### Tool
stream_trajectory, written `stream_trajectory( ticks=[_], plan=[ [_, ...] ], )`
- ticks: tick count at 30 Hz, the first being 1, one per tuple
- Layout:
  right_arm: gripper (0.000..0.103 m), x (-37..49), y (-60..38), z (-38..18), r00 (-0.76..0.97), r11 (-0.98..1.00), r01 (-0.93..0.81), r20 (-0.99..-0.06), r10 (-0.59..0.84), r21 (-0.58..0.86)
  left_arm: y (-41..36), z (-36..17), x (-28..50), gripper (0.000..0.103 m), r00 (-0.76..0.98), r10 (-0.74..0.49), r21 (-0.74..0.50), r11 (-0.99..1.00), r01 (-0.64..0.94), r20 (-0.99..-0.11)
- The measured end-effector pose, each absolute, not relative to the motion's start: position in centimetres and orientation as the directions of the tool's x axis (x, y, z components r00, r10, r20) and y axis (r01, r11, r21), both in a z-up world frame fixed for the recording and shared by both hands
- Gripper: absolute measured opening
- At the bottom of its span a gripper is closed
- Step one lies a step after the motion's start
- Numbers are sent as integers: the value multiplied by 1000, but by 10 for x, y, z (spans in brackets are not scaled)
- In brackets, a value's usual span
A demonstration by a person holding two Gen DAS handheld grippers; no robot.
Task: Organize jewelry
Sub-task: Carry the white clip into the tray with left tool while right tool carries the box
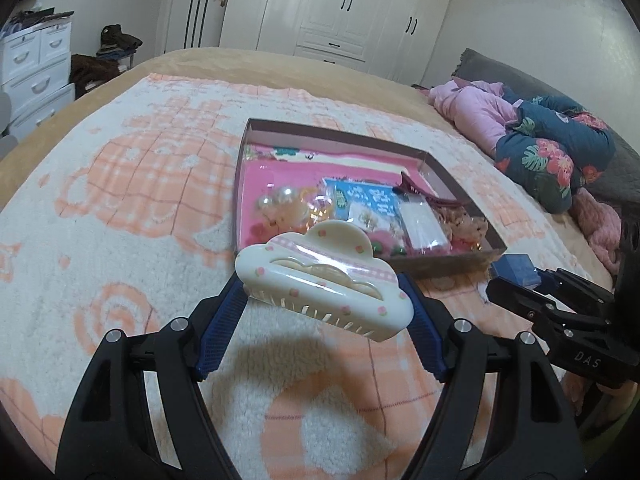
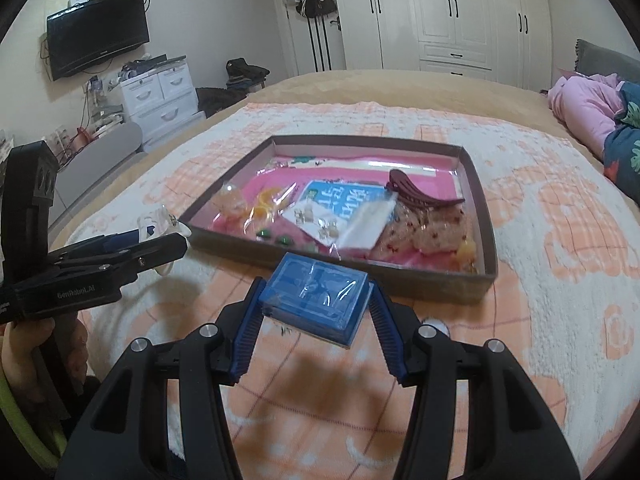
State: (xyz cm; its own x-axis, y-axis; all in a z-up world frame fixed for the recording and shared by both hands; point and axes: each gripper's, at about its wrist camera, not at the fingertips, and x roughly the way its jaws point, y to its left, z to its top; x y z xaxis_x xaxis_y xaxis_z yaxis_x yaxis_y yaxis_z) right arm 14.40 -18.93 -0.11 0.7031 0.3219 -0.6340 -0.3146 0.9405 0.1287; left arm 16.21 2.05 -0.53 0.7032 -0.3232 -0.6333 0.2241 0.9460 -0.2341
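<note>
I held the cream hair claw (image 1: 324, 280) in my left jaws, the blue box (image 2: 316, 294) in my right; next, both needed placing into the tray (image 2: 486, 216).

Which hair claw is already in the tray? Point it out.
The dark maroon hair claw, lying on the packets in the brown tray. The cream cloud-shaped claw is outside it, clamped in the left gripper.

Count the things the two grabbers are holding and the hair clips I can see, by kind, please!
Cream cloud-shaped hair clip, held in the left gripper: 1
Dark red hair clip, lying in the tray: 1
Blue box, held in the right gripper: 1
Total: 3
</note>
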Motion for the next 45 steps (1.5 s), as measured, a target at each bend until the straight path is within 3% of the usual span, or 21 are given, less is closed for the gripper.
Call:
stream_trajectory(
  ticks=[21,45],
  plan=[
    [50,194,-210,17,751,962,-252,-605,263,104,0,19,217,66,724,-353,-237,935,262,-593],
    [50,256,-218,-25,721,981,-178,-669,182,75,-25,-14,264,63,690,-362,-237,932,274,-627]
  ],
)
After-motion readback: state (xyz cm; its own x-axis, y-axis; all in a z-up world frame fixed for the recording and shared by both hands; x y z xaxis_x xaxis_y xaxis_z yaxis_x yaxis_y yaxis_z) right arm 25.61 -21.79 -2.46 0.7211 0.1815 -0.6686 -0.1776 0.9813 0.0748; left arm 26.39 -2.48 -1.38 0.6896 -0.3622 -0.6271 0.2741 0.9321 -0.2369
